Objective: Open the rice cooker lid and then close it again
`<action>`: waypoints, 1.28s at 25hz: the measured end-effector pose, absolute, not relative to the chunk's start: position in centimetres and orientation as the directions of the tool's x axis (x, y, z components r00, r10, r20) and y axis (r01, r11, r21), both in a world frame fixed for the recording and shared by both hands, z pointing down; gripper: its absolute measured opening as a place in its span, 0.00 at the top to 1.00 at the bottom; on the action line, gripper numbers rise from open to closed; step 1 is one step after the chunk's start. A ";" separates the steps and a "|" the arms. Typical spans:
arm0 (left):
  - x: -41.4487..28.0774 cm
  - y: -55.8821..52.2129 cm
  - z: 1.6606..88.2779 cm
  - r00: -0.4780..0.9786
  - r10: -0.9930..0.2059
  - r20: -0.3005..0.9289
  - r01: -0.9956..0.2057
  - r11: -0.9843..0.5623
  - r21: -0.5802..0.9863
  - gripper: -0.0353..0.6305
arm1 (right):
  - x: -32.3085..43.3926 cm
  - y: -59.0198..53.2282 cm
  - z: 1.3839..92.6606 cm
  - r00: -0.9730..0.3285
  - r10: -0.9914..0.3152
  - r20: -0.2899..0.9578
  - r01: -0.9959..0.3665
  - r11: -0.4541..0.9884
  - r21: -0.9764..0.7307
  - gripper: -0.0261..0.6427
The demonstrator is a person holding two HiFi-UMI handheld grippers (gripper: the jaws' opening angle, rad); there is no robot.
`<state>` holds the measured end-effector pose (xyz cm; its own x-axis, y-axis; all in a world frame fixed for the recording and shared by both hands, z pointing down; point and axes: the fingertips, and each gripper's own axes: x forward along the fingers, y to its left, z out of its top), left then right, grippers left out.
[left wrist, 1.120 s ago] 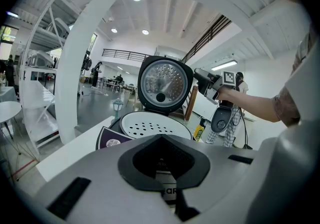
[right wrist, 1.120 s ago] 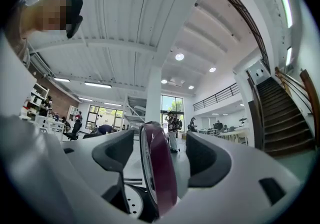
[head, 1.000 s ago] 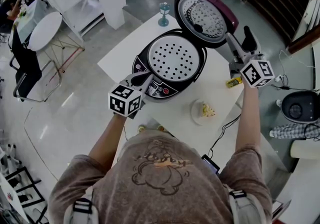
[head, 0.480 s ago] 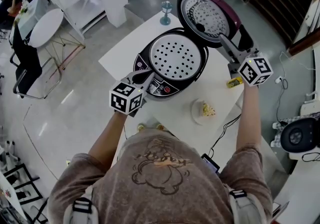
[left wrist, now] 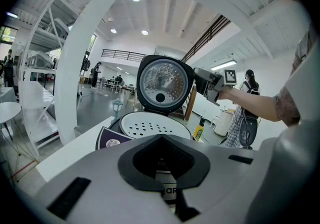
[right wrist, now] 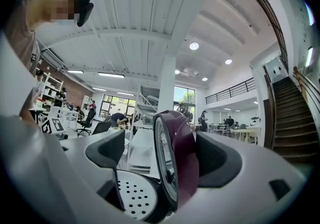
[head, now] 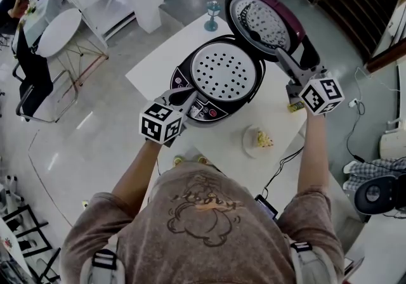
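2 grippers flank the rice cooker, 1 on each side. The right gripper has its jaws spread, and the raised lid stands edge-on between them. The lid's maroon shell faces the right jaw and its metal inner face the left. That straddle looks chosen so either jaw can tip the lid down on its hinge for the closing half of the task. The left gripper has its jaws pressed together on nothing, with the tip on or just over the control panel, probably to steady the body. Beyond that tip lies the perforated steam tray, which hides whatever is in the pot. Whether the right jaw actually touches the shell is unclear. The hinge sits out of sight behind the lid, and the left gripper's own body masks any contact with the panel.
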<state>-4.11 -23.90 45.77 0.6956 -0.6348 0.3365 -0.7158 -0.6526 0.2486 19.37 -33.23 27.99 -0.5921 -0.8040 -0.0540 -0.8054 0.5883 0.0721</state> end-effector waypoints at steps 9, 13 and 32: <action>-4.5 -24.0 45.6 0.705 -0.642 0.303 -0.710 -0.645 0.284 0.92 | 16.8 -30.0 28.9 -0.633 -0.772 -0.054 -0.774 0.628 0.083 0.31; -4.9 -24.0 45.3 0.700 -0.654 0.286 -0.714 -0.628 0.310 0.92 | 15.3 -28.2 29.4 -0.653 -0.756 -0.047 -0.756 0.649 0.083 0.31; -5.1 -23.6 43.3 0.710 -0.663 0.236 -0.701 -0.635 0.324 0.92 | 10.0 -21.7 35.1 -0.723 -0.689 0.048 -0.684 0.724 0.090 0.34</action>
